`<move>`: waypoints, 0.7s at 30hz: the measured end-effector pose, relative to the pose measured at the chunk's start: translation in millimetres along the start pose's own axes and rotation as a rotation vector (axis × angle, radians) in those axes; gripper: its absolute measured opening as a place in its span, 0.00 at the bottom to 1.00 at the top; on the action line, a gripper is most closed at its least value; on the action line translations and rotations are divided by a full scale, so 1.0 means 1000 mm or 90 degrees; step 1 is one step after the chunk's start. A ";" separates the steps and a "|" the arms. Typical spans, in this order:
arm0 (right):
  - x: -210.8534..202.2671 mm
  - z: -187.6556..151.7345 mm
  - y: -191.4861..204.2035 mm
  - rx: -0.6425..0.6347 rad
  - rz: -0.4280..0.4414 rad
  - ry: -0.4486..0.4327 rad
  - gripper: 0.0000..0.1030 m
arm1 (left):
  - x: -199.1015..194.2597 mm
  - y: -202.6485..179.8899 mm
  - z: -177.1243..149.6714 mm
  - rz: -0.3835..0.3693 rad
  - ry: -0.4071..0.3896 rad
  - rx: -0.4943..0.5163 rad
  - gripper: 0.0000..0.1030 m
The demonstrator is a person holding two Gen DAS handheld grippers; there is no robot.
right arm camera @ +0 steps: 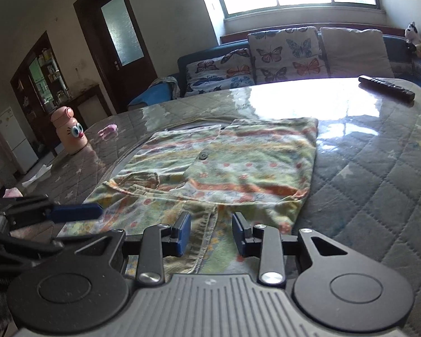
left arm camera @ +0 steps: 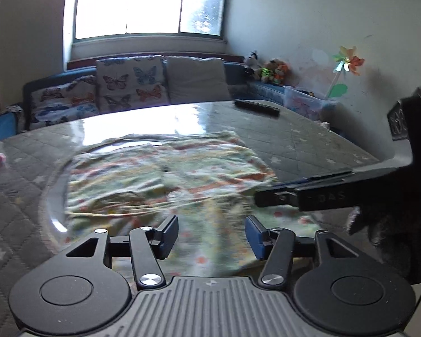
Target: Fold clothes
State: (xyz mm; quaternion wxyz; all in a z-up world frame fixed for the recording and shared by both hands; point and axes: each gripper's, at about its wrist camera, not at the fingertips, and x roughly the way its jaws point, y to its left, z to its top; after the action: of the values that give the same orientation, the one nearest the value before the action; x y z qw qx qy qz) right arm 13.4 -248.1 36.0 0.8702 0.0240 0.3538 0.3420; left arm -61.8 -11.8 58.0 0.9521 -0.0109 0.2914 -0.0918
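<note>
A green, orange and white patterned garment [right arm camera: 224, 165] lies partly folded on the quilted table [right arm camera: 365, 185]; it is motion-blurred in the left wrist view [left arm camera: 168, 179]. My left gripper [left arm camera: 212, 237] is open and empty above the garment's near part. My right gripper [right arm camera: 211, 233] is open and empty over the near hem, with a ribbed seam between its fingers. The right gripper's arm also shows in the left wrist view [left arm camera: 303, 193] at the right. The left gripper's blue finger [right arm camera: 75, 212] shows at the left in the right wrist view.
A black remote [right arm camera: 386, 88] lies at the table's far right. A pink cartoon-faced bottle [right arm camera: 68, 130] and a small pink item [right arm camera: 108, 129] stand at the far left. A sofa with butterfly cushions [right arm camera: 283, 53] runs behind the table.
</note>
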 end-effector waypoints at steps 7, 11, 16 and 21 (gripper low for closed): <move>0.019 -0.008 0.006 0.005 0.008 0.038 0.32 | -0.010 0.064 -0.010 0.124 0.004 -0.059 0.58; 0.021 -0.008 0.011 -0.005 0.005 0.039 0.31 | -0.012 0.085 -0.017 0.158 0.007 -0.079 0.58; 0.022 -0.005 0.016 -0.009 -0.011 0.037 0.08 | -0.003 0.094 -0.021 0.175 0.022 -0.082 0.57; 0.007 0.004 0.024 -0.028 -0.026 0.003 0.07 | 0.008 0.098 -0.026 0.190 0.043 -0.079 0.57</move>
State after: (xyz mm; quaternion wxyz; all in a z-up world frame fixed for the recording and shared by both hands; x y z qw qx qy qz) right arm 6.4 -224.5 41.6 0.8764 -0.0029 0.3487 0.3321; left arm -53.4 84.5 25.1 0.9424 -0.0231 0.3267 0.0681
